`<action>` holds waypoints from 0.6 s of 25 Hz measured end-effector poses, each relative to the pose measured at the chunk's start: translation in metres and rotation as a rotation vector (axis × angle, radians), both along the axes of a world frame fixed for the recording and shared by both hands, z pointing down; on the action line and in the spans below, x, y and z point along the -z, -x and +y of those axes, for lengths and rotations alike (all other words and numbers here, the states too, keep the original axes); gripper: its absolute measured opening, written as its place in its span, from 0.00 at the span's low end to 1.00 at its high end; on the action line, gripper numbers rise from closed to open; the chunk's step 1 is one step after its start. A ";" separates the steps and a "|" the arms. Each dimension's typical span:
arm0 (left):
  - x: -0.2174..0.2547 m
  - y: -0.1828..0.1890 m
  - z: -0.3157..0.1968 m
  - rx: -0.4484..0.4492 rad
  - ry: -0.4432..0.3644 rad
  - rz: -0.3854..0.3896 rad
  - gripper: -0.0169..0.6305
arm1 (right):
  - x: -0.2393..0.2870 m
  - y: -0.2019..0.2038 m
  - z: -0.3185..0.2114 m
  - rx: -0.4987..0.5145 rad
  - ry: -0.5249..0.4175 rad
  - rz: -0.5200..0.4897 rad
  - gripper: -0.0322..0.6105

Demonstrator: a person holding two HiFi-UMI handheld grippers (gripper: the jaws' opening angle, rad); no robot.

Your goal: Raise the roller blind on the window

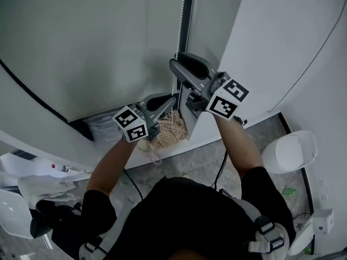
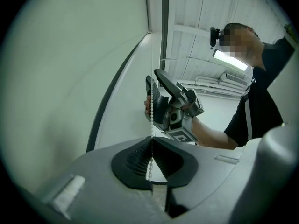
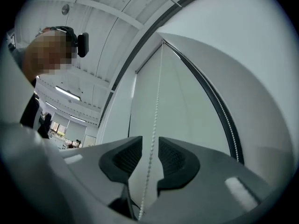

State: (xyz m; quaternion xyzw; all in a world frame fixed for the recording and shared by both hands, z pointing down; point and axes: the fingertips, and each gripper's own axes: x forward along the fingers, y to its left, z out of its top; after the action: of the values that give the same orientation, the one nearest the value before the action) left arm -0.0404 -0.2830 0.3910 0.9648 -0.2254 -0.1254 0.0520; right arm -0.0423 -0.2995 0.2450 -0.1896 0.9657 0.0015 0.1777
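While the left hand-held gripper (image 2: 151,148) pinches the bead chain (image 2: 151,101) beside the roller blind (image 1: 97,42), the right hand-held gripper (image 3: 150,155) stands spread around it higher up, not gripping. The chain looks light, limp and slippery; clamp squarely across the beads, pulling straight down.

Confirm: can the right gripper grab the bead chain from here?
Probably yes: the bead chain hangs between the open jaws of the right gripper, nothing blocking; the left gripper clamps it below.
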 end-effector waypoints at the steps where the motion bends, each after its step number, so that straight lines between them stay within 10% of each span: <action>1: 0.000 0.000 0.002 0.004 -0.004 -0.002 0.04 | 0.003 0.002 -0.001 -0.007 -0.008 0.003 0.22; 15: 0.003 0.009 0.006 0.016 0.014 0.027 0.04 | 0.019 0.002 0.001 -0.041 -0.052 -0.021 0.07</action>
State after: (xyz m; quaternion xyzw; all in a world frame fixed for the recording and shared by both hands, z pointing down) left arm -0.0499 -0.2765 0.3883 0.9608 -0.2330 -0.1373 0.0606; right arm -0.0441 -0.2981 0.2261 -0.2048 0.9592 0.0285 0.1927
